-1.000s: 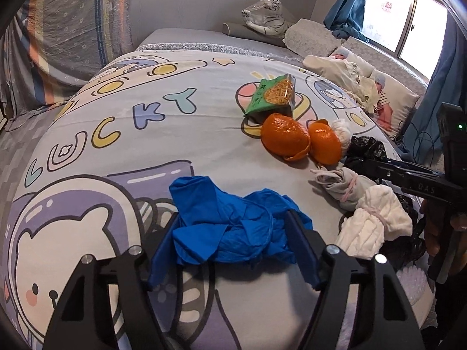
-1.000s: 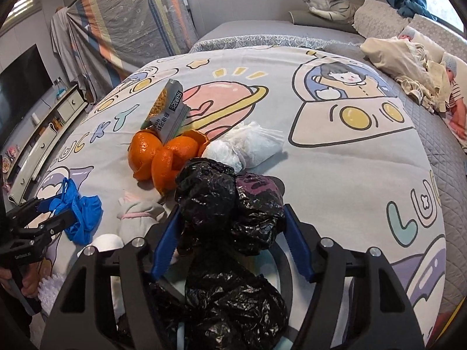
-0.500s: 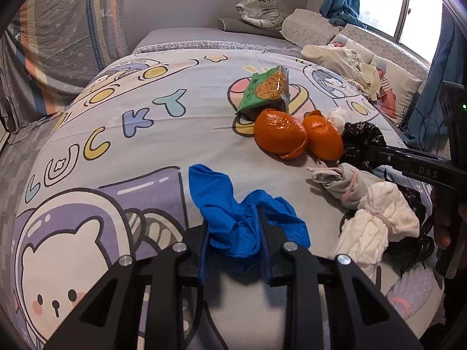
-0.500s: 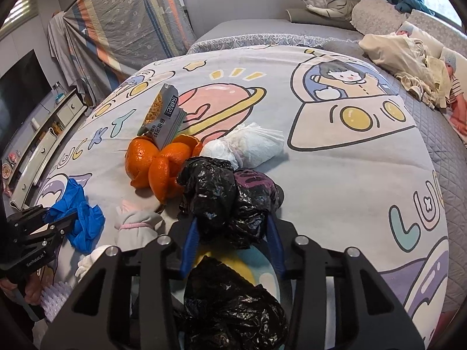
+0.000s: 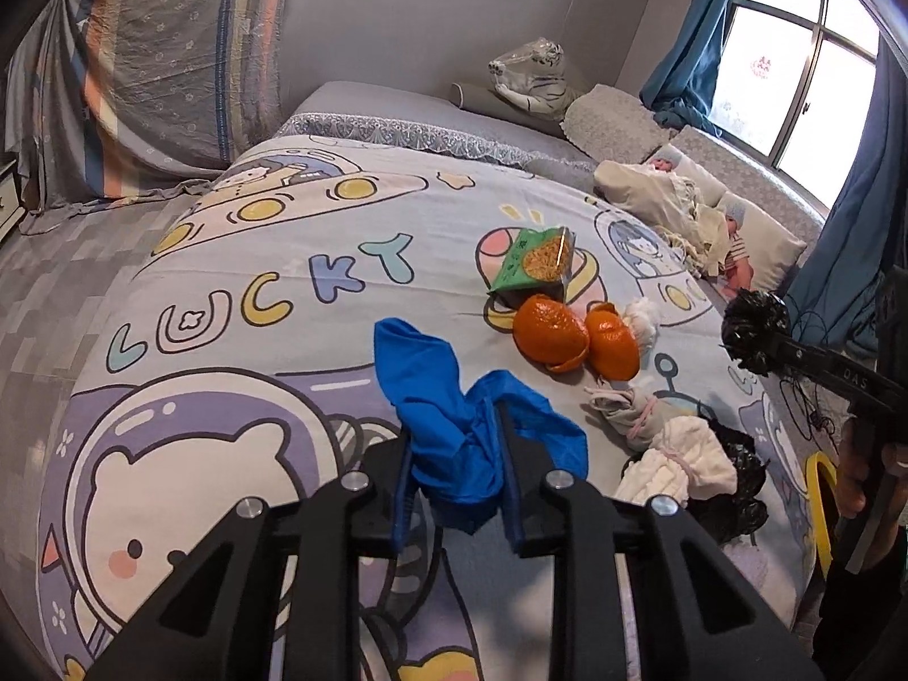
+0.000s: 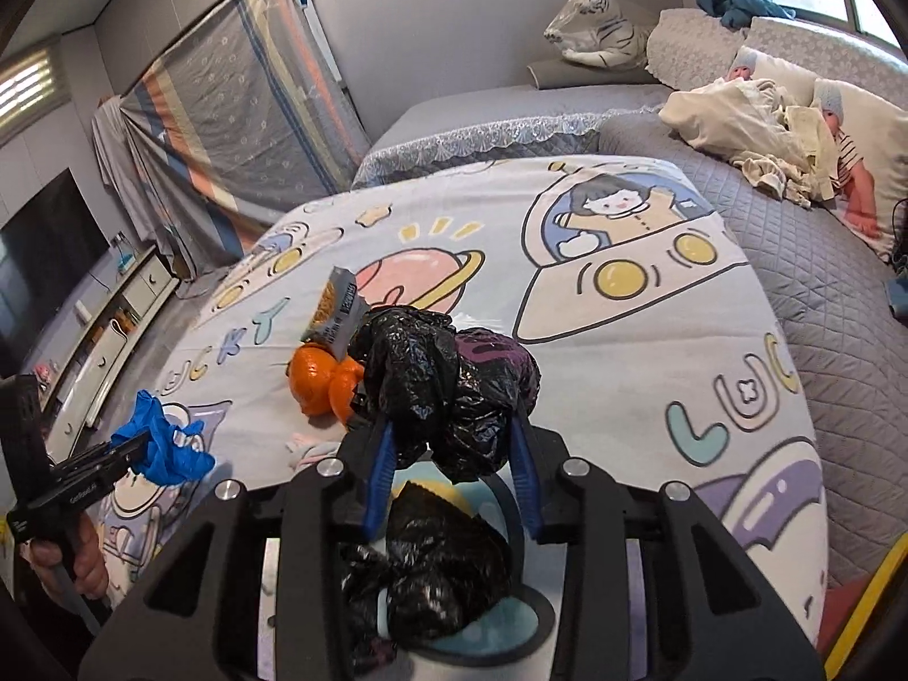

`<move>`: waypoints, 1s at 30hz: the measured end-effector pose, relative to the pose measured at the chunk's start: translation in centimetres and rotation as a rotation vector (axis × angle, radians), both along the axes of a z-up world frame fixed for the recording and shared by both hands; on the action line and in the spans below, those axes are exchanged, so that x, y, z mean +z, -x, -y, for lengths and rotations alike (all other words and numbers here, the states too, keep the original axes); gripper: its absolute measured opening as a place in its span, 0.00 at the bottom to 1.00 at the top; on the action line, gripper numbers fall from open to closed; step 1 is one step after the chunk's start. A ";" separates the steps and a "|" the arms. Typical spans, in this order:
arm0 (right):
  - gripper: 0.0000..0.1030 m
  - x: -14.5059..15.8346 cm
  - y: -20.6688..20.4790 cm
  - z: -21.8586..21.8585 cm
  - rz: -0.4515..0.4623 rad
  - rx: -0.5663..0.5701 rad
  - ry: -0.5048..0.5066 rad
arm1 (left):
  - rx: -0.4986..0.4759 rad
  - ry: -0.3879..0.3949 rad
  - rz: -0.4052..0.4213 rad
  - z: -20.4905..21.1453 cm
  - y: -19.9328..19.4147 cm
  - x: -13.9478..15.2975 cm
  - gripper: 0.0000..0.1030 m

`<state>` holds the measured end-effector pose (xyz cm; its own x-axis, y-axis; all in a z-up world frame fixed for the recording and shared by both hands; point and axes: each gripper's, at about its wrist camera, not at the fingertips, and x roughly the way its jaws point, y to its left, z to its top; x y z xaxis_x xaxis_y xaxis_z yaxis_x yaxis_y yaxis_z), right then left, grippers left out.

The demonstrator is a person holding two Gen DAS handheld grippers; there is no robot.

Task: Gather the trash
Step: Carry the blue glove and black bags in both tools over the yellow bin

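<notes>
My left gripper (image 5: 453, 431) is shut on crumpled blue gloves (image 5: 448, 403) and holds them above the bed; they also show in the right wrist view (image 6: 162, 445). My right gripper (image 6: 451, 431) is shut on a crumpled black plastic bag (image 6: 442, 380), lifted off the bed; it also shows in the left wrist view (image 5: 755, 329). Orange peels (image 5: 573, 335), a green snack packet (image 5: 533, 264), white tissue (image 5: 641, 315) and two tied cloth bundles (image 5: 675, 454) lie on the cartoon bedsheet (image 5: 255, 295).
Another black bag (image 6: 431, 562) lies below my right gripper near the bed's front edge. A yellow-rimmed object (image 5: 820, 511) sits at the right edge. Pillows, a doll (image 6: 840, 130) and a plush tiger (image 5: 533, 79) are at the far end.
Both grippers have risen off the bed, each lifting what it holds: the blue gloves in the left, the black bag in the right. The jaws closed further from a second ago.
</notes>
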<state>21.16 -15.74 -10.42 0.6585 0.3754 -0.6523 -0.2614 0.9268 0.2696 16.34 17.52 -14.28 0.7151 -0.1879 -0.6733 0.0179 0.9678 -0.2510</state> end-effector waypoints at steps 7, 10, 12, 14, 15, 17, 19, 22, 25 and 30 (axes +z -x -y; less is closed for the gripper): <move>0.33 2.8 2.6 2.4 0.044 -0.027 -0.029 | 0.048 0.017 0.054 -1.3 1.2 2.1 0.22; 0.33 3.6 3.9 2.9 0.072 -0.027 -0.027 | 0.054 0.040 0.063 -1.4 1.6 2.8 0.22; 0.33 4.1 4.7 3.2 0.088 -0.026 -0.027 | 0.059 0.027 0.084 -1.1 2.1 3.5 0.22; 0.33 4.6 5.3 3.7 0.101 -0.027 -0.030 | 0.056 0.022 0.099 -0.7 2.4 4.1 0.22; 0.33 4.8 5.7 4.0 0.108 -0.027 -0.034 | 0.054 0.023 0.104 -0.5 2.5 4.3 0.22; 0.33 5.3 6.4 4.5 0.125 -0.032 -0.036 | 0.046 0.023 0.112 0.0 2.6 4.8 0.22; 0.33 5.6 7.1 5.1 0.139 -0.041 -0.039 | 0.037 0.019 0.119 0.7 2.7 5.3 0.22; 0.33 6.0 7.7 6.4 0.149 -0.056 -0.045 | 0.021 0.013 0.129 1.8 2.6 6.0 0.22; 0.33 6.2 8.3 7.8 0.158 -0.076 -0.045 | 0.002 0.009 0.140 2.7 2.6 6.6 0.22; 0.33 6.5 9.1 10.7 0.166 -0.126 -0.060 | -0.045 -0.003 0.152 5.4 2.1 7.8 0.22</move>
<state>12.07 -26.45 -3.94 0.7990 0.3180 -0.5104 -0.1896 0.9387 0.2880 14.25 12.12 -6.44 0.7998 -0.2202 -0.5584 0.0985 0.9658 -0.2397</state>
